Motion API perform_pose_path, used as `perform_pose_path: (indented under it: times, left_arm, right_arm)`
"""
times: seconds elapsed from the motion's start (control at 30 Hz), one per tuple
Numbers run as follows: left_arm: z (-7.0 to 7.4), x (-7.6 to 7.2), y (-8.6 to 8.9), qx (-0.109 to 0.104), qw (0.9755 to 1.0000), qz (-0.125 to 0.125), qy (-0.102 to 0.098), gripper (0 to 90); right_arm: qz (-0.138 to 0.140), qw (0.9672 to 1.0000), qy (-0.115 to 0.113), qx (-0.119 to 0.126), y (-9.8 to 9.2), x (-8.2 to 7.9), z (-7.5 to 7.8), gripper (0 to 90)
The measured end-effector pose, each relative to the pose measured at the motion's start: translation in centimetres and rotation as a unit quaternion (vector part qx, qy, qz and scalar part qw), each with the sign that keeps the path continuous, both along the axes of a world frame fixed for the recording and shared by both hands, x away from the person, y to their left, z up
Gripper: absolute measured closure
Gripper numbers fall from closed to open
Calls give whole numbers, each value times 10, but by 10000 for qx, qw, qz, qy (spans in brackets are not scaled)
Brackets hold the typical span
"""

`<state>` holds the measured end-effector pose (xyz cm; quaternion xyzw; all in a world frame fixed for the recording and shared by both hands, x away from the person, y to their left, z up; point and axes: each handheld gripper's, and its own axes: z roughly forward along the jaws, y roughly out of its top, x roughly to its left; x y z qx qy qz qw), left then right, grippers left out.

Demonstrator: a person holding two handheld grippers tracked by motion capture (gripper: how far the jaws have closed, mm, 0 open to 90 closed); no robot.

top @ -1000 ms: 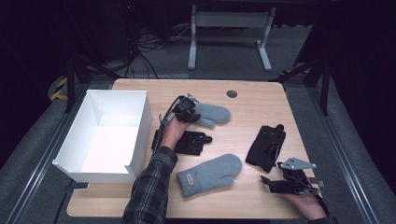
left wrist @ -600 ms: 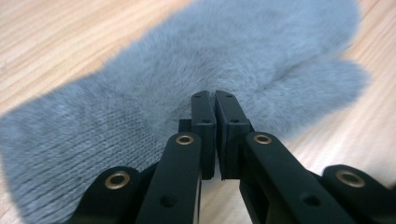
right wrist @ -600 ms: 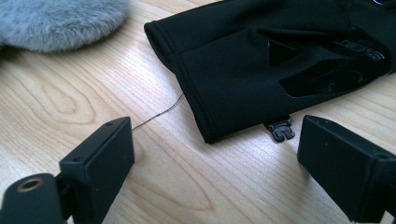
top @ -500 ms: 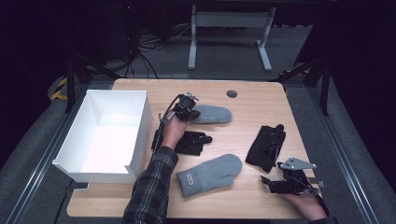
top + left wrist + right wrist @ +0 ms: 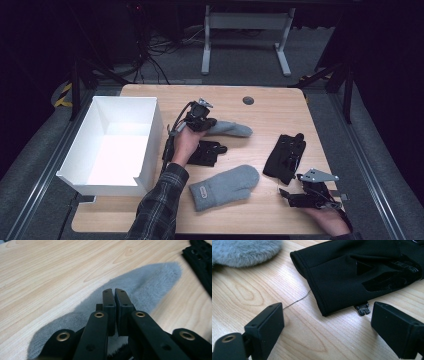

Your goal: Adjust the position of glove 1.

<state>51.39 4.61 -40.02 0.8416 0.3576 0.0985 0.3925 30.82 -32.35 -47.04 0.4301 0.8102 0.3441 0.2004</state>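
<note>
Right gripper (image 5: 327, 322) is hovering low over the wooden table (image 5: 307, 340), its two black jaws standing wide apart with bare wood between them. A black glove (image 5: 362, 272) is lying flat just beyond the jaws, cuff end facing the camera, and a small black plastic clip (image 5: 362, 309) is sticking out from under its hem. A thin loose thread (image 5: 297, 300) is trailing from the cuff across the wood toward the left-hand jaw. A grey fuzzy mitten (image 5: 242, 251) is showing at the top left corner, near the glove but apart from it.
</note>
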Motion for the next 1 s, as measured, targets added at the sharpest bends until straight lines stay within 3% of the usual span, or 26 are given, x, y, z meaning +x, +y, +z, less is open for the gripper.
perform_pose_path:
  times: [0.43,0.57,1.0]
  left_arm:
    - [16,-35,10,-350,9992,156,107,881]
    - [21,-45,9,-353,9992,121,105,881]
    - [30,-102,3,-378,9992,-86,80,880]
  right_arm:
    - [2,10000,2,2,0,0,0,116]
    - [0,10000,2,1,0,0,0,116]
    - [-3,10000,-4,4,0,0,0,116]
